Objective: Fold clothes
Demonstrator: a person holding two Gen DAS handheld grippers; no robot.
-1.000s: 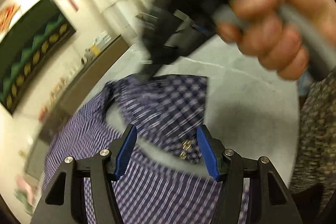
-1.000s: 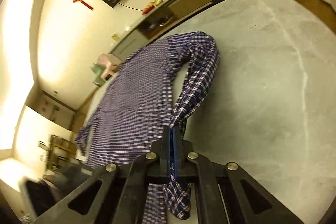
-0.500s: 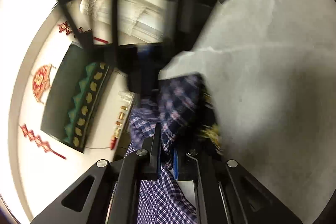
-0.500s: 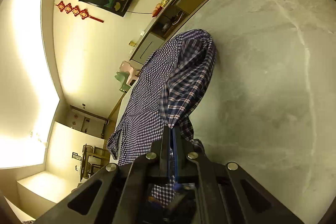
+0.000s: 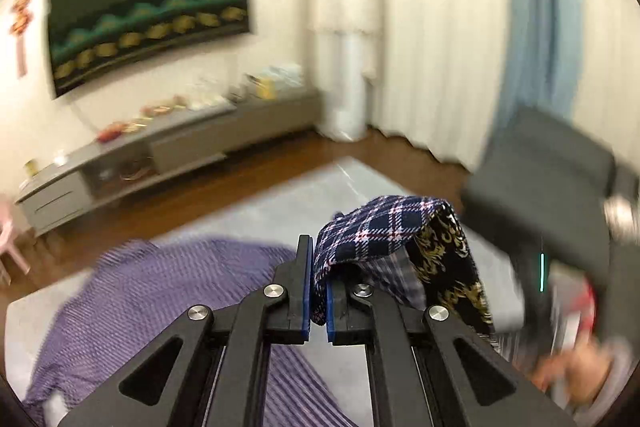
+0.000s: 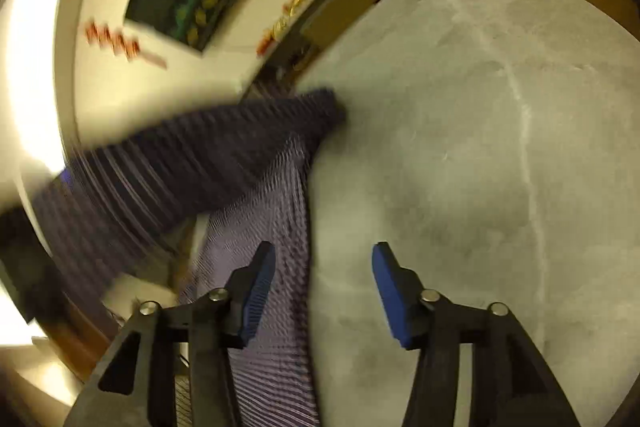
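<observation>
Our left gripper [image 5: 318, 281] pinches the plaid shirt [image 5: 372, 231], its gold-patterned lining [image 5: 452, 267] hanging at three o'clock. More shirt lies on the grey table [image 5: 248, 219] toward eight o'clock. At four o'clock blurs the other gripper [image 5: 552, 211]; at eleven, a TV [image 5: 148, 7].

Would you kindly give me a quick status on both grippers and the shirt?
Left gripper shut on plaid shirt, lifted off grey table. Right gripper opening, pads clear of cloth. Nothing in the way.
</observation>
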